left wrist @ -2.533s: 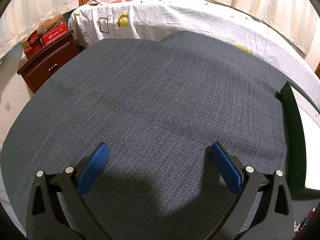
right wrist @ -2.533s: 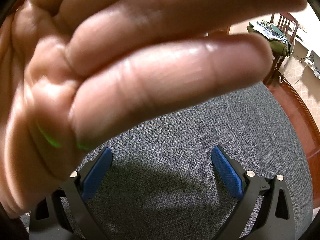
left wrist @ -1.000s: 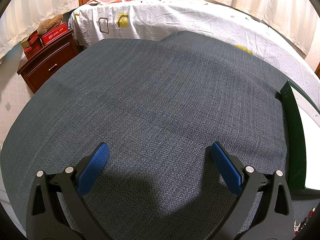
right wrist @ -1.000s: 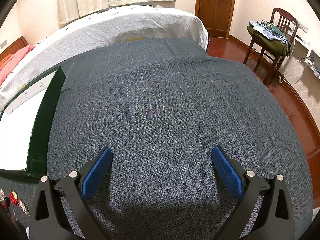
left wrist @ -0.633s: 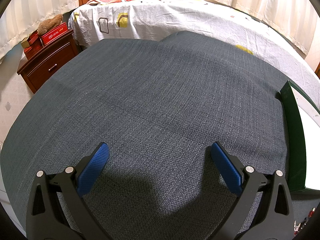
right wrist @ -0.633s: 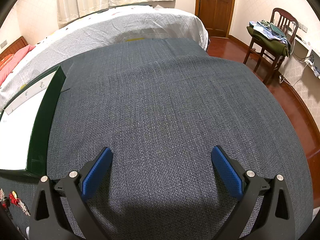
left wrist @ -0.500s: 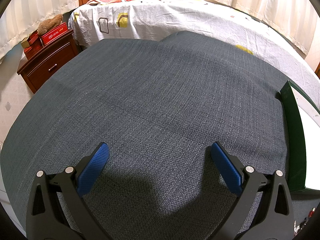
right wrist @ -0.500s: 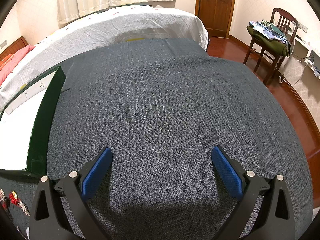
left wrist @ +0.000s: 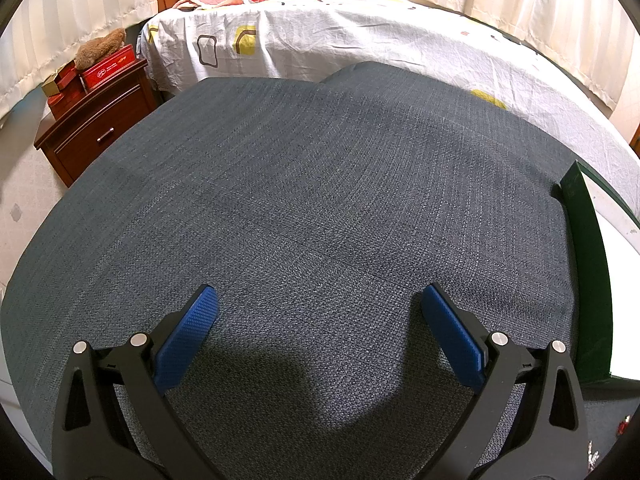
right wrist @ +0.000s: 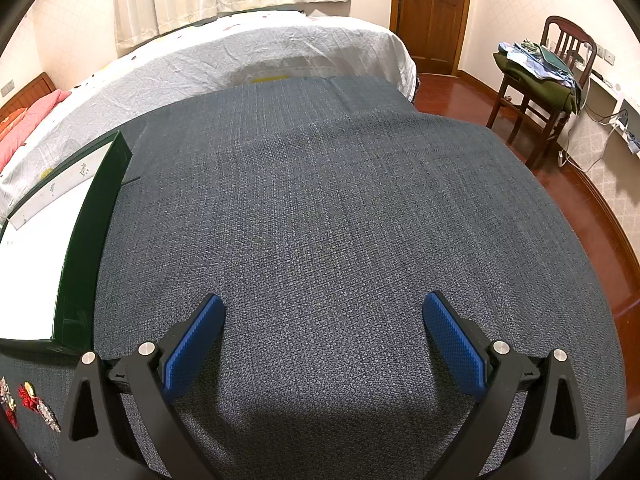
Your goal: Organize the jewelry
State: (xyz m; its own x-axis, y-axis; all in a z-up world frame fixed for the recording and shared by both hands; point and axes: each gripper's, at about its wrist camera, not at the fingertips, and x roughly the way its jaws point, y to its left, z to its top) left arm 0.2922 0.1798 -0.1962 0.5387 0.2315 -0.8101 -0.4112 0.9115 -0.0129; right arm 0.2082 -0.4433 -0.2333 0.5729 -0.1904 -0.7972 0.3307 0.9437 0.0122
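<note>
Red and silver jewelry pieces (right wrist: 30, 400) lie on the grey cloth at the bottom left of the right wrist view, left of my right gripper (right wrist: 322, 320). That gripper stands open over bare cloth. A dark green box (right wrist: 90, 236) with a white inside sits just beyond the jewelry. In the left wrist view the same green box (left wrist: 588, 264) shows at the right edge, and a speck of jewelry (left wrist: 624, 426) shows at the bottom right. My left gripper (left wrist: 318, 310) is open, nothing between its blue pads.
The grey cloth table (left wrist: 312, 184) stands against a bed with a white sheet (left wrist: 360, 36). A wooden nightstand (left wrist: 92, 120) with red boxes stands at far left. A chair piled with clothes (right wrist: 536, 76) and a wooden door (right wrist: 430, 12) are at far right.
A hand that filled the right wrist view 2.5 s ago is gone. Neither gripper has moved in the last second.
</note>
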